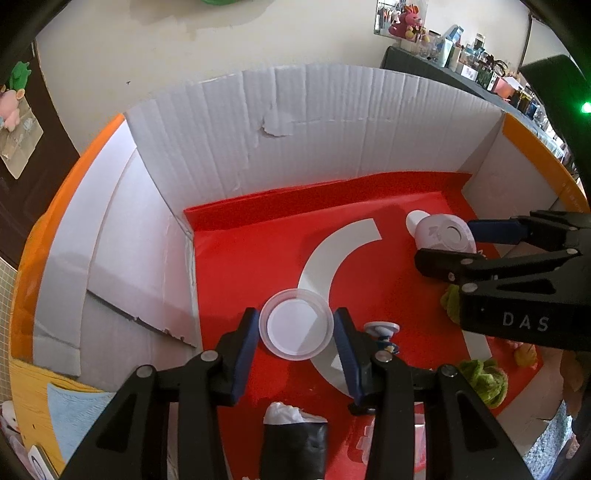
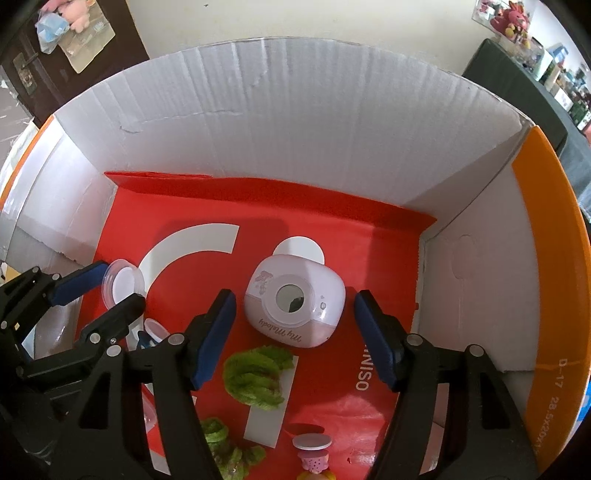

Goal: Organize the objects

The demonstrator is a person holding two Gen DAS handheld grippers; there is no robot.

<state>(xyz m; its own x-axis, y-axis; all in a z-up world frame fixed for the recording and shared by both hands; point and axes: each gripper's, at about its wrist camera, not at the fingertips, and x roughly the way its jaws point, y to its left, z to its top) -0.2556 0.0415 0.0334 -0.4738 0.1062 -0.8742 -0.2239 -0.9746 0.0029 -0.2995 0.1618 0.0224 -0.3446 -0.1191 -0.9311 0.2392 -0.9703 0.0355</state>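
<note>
Jaws of the left gripper (image 1: 295, 354) stand apart around a clear round lid (image 1: 294, 324), not gripping it, on the red liner (image 1: 251, 295) inside the cardboard box (image 2: 332, 122). Farther right, the right gripper (image 2: 293, 339) flanks the pink toy camera (image 2: 294, 301), jaws apart.

A dark door (image 2: 55, 70) with hung plush toys (image 2: 74, 14) is seen far left — a cluttered shelf (image 1: 480, 70) far right, against a pale wall (image 1: 221, 40).
</note>
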